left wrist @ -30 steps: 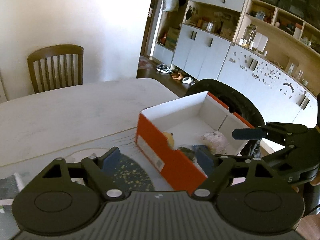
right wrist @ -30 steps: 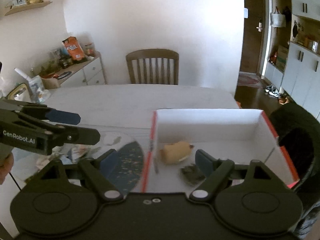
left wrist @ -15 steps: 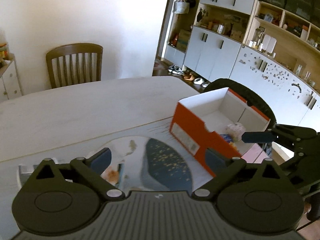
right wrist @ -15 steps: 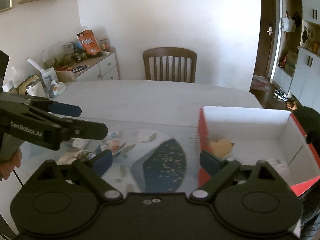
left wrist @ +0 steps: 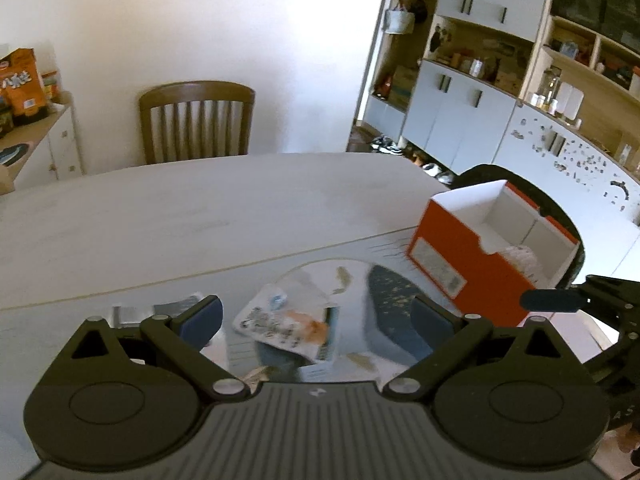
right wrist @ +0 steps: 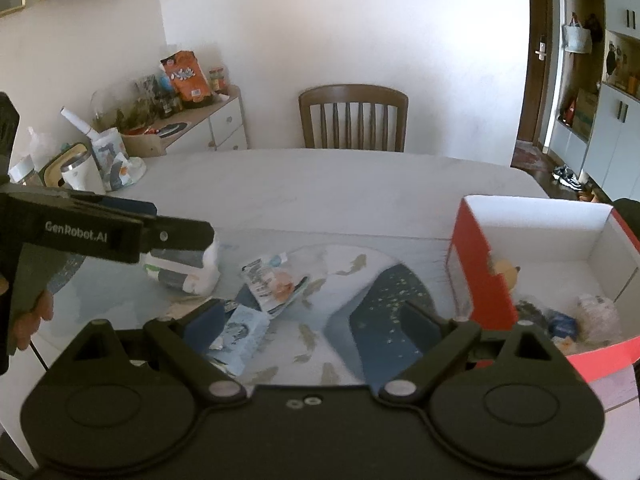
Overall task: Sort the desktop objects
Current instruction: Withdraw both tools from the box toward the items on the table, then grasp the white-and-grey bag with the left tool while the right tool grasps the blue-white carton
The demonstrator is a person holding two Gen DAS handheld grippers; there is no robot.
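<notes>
We note the box [right wrist: 480, 276] wall hiding part of its blurred contents, both hand-held grippers, left [left wrist: 316, 316] and right [right wrist: 314, 320], just spread wide, empty above packets [right wrist: 276, 284] on the desk [right wrist: 320, 184].

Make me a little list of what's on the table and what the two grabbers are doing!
box: orange box, open top, at the table's right end
in box: yellow toy, some wrapped bits
on mat: snack packet, white pack, still outside the box
left gripper: open, nothing in it
right gripper: open, nothing in it
table: pale, far half bare
</notes>
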